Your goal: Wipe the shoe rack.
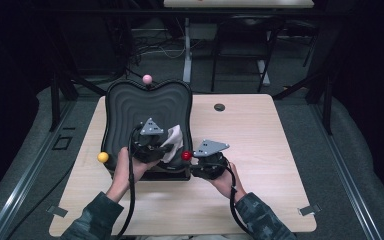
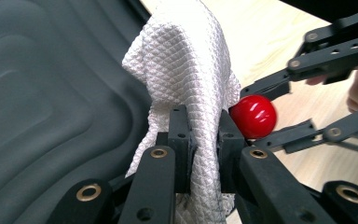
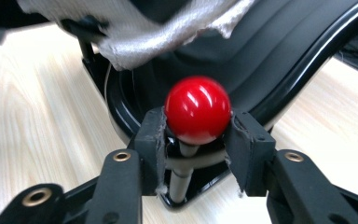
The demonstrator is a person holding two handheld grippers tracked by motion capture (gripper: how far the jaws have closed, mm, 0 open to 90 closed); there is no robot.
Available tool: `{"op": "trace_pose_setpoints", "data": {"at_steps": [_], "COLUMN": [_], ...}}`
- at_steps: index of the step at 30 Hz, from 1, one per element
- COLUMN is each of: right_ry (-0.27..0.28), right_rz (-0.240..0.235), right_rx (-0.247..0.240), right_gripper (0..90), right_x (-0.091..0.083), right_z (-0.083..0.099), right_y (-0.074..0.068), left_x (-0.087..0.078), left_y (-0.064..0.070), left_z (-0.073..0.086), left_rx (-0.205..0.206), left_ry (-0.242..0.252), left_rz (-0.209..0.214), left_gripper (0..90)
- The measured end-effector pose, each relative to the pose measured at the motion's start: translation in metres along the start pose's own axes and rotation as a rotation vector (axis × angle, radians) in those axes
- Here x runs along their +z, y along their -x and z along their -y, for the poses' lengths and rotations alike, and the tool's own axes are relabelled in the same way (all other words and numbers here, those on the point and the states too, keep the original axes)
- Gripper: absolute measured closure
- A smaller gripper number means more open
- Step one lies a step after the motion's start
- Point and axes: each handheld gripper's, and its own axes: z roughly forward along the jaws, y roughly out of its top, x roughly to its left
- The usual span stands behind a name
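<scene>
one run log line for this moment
left gripper: shut on white cloth over black tray | right gripper: shut on red knob at tray corner | wiping in progress

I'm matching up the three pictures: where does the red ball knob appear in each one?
High view: the red ball knob sits at the black tray's near right corner, at the right gripper.
Left gripper view: right of centre, beside the white cloth.
Right gripper view: centre, between the jaws.
Shared landmark: the white cloth.

No text, label, brand, number or sign can be read anywhere.
</scene>
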Motion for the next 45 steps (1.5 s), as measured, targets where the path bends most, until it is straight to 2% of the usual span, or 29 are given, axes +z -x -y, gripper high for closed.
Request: {"op": "trace_pose_setpoints", "data": {"at_steps": [2,4,6,8,9,10,12,14,15,16,18,19,20,23,26,27,30,32,33,34,35,36,38,40,43,45], "right_ry": [-0.045,-0.007,-0.018,0.003,-0.011,-0.025,-0.022,-0.045,-0.045,-0.045,-0.035,-0.048,-0.029,-0.037,-0.001,0.008,0.047,0.064,0.069,0.074,0.084,0.055,0.094,0.097,0.095,0.106], "right_rz": [0.031,-0.005,0.028,0.006,0.022,0.035,0.021,0.046,0.038,0.049,0.039,0.056,0.027,0.035,0.001,-0.015,-0.019,0.001,-0.010,-0.013,-0.011,0.023,-0.009,0.017,0.055,0.031], "right_rx": [-0.007,0.010,0.012,0.018,0.018,0.017,0.034,0.039,0.046,0.048,0.063,0.070,0.080,0.099,0.116,0.115,0.103,0.106,0.101,0.100,0.096,0.091,0.079,0.068,0.079,0.096], "right_gripper": [44.1,37.4,31.0,26.2,24.1,22.6,18.9,16.1,14.9,14.3,12.8,11.5,10.5,9.9,15.4,19.4,35.7,41.4,42.8,49.3,49.7,52.3,58.5,64.5,74.3,74.8], "right_x": [0.001,-0.001,-0.009,-0.016,-0.020,-0.023,-0.026,-0.029,-0.029,-0.029,-0.028,-0.028,-0.026,-0.018,-0.008,-0.005,0.006,0.012,0.016,0.019,0.022,0.022,0.027,0.028,0.027,0.029], "right_z": [0.004,0.010,0.014,0.018,0.021,0.023,0.029,0.034,0.036,0.037,0.041,0.043,0.046,0.051,0.055,0.055,0.053,0.052,0.053,0.054,0.055,0.055,0.057,0.057,0.058,0.059], "right_y": [0.001,0.006,0.010,0.014,0.015,0.017,0.021,0.023,0.025,0.026,0.030,0.030,0.031,0.030,0.025,0.022,0.013,0.006,0.004,0.001,-0.002,-0.005,-0.009,-0.013,-0.012,-0.011], "left_x": [-0.001,-0.003,-0.004,-0.004,-0.004,-0.003,-0.002,0.000,0.002,0.004,0.009,0.012,0.015,0.019,0.021,0.022,0.024,0.024,0.024,0.024,0.025,0.025,0.024,0.024,0.024,0.024], "left_y": [0.003,0.007,0.011,0.014,0.017,0.019,0.025,0.032,0.035,0.038,0.043,0.045,0.046,0.049,0.048,0.047,0.044,0.042,0.041,0.040,0.040,0.039,0.037,0.036,0.034,0.034], "left_z": [-0.001,-0.003,-0.005,-0.007,-0.008,-0.009,-0.012,-0.016,-0.017,-0.019,-0.021,-0.022,-0.022,-0.023,-0.024,-0.023,-0.022,-0.021,-0.021,-0.021,-0.020,-0.020,-0.020,-0.019,-0.018,-0.018], "left_rx": [0.008,0.018,0.029,0.045,0.051,0.056,0.070,0.087,0.098,0.112,0.132,0.142,0.151,0.177,0.178,0.171,0.157,0.148,0.150,0.142,0.124,0.118,0.115,0.103,0.092,0.089], "left_ry": [0.003,0.010,0.013,0.012,0.009,0.015,0.012,0.014,0.009,0.003,-0.005,-0.011,-0.019,-0.038,-0.042,-0.043,-0.051,-0.047,-0.047,-0.043,-0.036,-0.031,-0.033,-0.027,-0.026,-0.023], "left_rz": [0.007,0.013,0.022,0.030,0.035,0.037,0.049,0.060,0.063,0.061,0.056,0.056,0.052,0.039,0.036,0.037,0.040,0.040,0.036,0.041,0.046,0.051,0.059,0.068,0.077,0.076], "left_gripper": [80.7,80.6,80.5,80.4,80.4,80.3,80.2,79.8,79.7,79.6,79.2,78.8,78.4,77.1,76.4,76.3,76.6,77.5,77.7,78.2,78.4,78.6,79.0,79.6,80.1,80.4]}}
